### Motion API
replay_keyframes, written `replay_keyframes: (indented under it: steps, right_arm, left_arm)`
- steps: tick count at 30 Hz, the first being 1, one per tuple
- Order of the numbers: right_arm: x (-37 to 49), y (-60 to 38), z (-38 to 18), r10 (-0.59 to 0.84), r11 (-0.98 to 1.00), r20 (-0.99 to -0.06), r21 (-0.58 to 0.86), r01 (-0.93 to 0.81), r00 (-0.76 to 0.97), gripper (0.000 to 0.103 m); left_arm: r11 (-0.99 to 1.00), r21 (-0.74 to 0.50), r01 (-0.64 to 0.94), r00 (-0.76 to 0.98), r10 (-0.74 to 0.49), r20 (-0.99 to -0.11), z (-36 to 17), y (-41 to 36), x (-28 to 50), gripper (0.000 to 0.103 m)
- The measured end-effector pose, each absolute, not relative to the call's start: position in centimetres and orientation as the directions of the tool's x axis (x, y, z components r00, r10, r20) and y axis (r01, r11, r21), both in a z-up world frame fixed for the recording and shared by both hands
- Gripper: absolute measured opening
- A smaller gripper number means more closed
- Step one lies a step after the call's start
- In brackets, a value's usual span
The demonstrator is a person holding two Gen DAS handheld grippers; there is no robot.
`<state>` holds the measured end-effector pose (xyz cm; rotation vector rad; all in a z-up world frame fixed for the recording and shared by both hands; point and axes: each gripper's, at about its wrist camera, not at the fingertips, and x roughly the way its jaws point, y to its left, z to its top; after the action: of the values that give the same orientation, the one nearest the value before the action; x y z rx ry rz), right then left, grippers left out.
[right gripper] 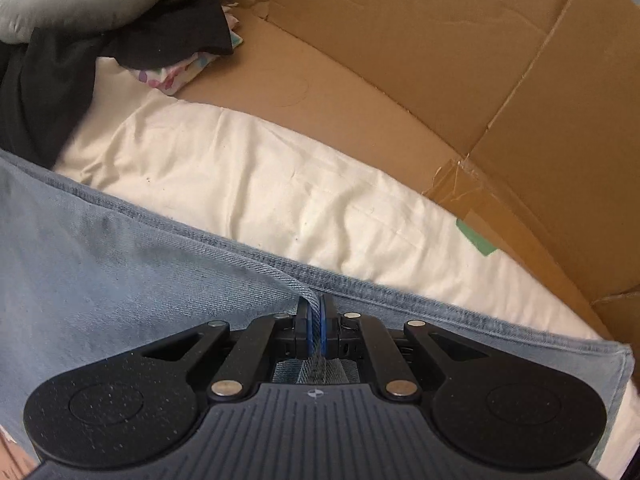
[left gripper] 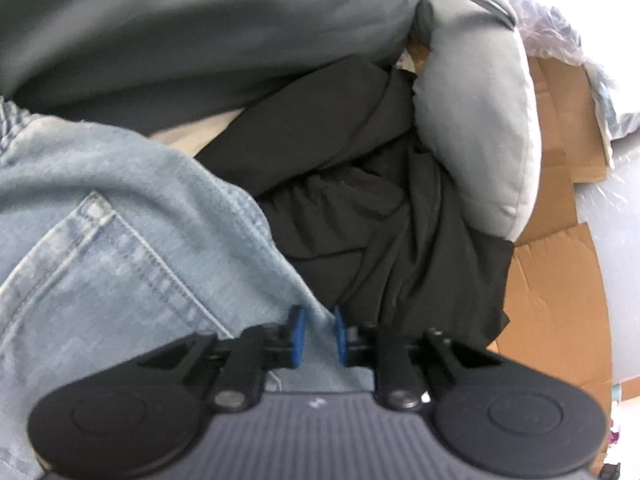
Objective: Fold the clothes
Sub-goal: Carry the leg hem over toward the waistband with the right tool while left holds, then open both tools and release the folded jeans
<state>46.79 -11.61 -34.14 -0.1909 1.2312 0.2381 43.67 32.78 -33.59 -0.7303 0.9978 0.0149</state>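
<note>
Nearest the right gripper (right gripper: 316, 330), a fold of the light-blue jeans (right gripper: 120, 272) stands pinched tight between its blue pads, the denim spread over a cream sheet (right gripper: 260, 184) with brown cardboard (right gripper: 400, 60) behind. Over at the left gripper (left gripper: 320, 334), the jaws stand a little apart with the jeans' edge between them — whether the pads press it I cannot tell. Beyond lies a crumpled black garment (left gripper: 360, 208), then a grey cushion (left gripper: 476, 120) — and grey cloth (left gripper: 180, 28) farthest back.
</note>
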Motion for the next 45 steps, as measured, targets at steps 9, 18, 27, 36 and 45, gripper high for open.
replay_keyframes:
  steps: [9,18,27,36,45]
  right_arm:
    - [47.7,-11.4,-36.3,0.056,0.967,-0.953,-0.023,-0.255,0.299,0.012]
    - [45.7,-14.6,-30.9,0.101,0.984,-0.928,0.041,-0.172,0.359,0.042]
    - [39.0,-16.8,-23.1,0.117,0.981,-0.891,0.036,-0.190,0.439,0.046]
    - [30.1,-19.2,-16.8,0.192,0.954,-0.849,0.043,-0.298,0.492,0.048]
    - [23.5,-23.4,-14.5,0.269,0.946,-0.758,0.090,-0.312,0.594,0.048]
  left_arm:
    - [0.760,-0.547,-0.350,0.577,-0.285,-0.765,-35.0,32.4,44.0,0.012]
    - [0.814,-0.523,-0.251,0.537,-0.333,-0.775,-32.4,30.2,41.6,0.035]
    - [0.870,-0.485,-0.088,0.468,-0.394,-0.791,-27.9,26.8,37.1,0.043]
    - [0.931,-0.364,0.036,0.484,-0.335,-0.809,-21.5,24.6,33.4,0.054]
    - [0.939,-0.344,-0.024,0.465,-0.294,-0.835,-18.3,22.1,31.0,0.054]
